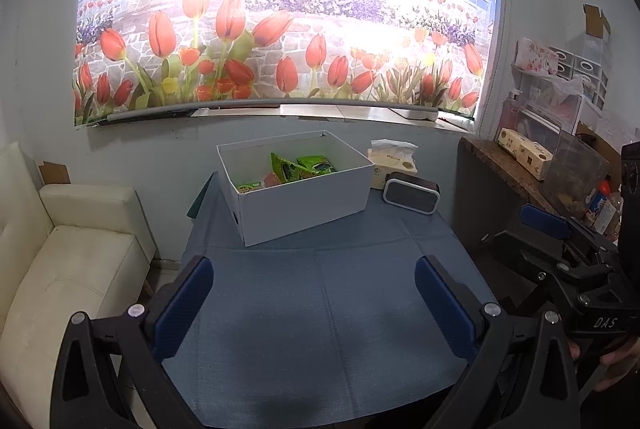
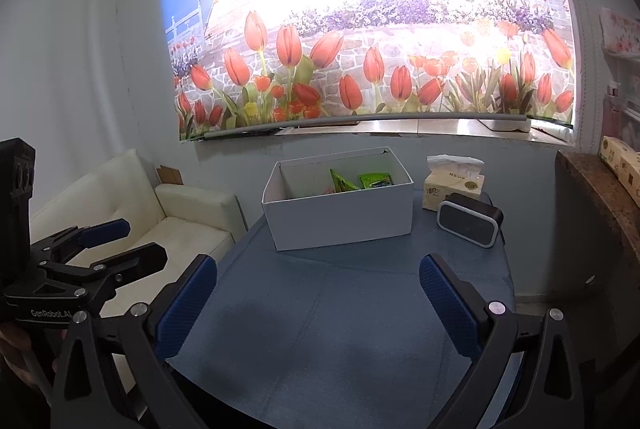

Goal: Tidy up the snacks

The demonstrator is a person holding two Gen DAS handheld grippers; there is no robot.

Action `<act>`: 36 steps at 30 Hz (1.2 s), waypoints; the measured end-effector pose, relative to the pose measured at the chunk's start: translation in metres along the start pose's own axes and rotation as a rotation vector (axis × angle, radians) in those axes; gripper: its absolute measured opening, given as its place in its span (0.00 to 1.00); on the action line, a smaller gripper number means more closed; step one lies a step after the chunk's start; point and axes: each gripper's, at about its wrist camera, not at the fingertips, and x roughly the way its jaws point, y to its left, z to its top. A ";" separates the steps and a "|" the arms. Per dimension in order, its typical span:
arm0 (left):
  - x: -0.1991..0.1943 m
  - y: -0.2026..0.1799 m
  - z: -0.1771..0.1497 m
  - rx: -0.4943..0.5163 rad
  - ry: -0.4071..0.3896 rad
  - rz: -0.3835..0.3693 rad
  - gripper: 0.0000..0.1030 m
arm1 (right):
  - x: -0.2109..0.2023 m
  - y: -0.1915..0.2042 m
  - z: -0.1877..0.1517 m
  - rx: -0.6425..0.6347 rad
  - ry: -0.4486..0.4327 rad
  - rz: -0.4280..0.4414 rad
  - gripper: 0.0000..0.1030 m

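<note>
Left gripper [image 1: 314, 293] and right gripper [image 2: 318, 293] hover with jaws released, empty, over the blue worktop [image 1: 320, 309]. Beyond them, green snack packets [image 1: 304, 167] lie inside the white box [image 1: 308, 205], a tissue pack [image 1: 390, 161] just behind it.

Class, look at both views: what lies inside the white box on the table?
Inside the white box lie green snack packets and something pink. The box's near wall hides its floor, so anything lower cannot be seen.

Both views are taken from above the near table [image 1: 320, 309] edge, facing the wall; the white box [image 1: 304, 201] [image 2: 340, 225] is shared, seen from left and right.
</note>
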 end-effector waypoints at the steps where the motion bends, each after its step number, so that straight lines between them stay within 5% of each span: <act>1: 0.000 0.000 0.000 0.000 0.001 0.000 1.00 | 0.000 0.001 0.000 0.000 0.001 0.003 1.00; 36: 0.001 -0.002 -0.001 0.000 0.013 0.004 1.00 | 0.001 0.008 0.003 -0.018 0.006 0.012 1.00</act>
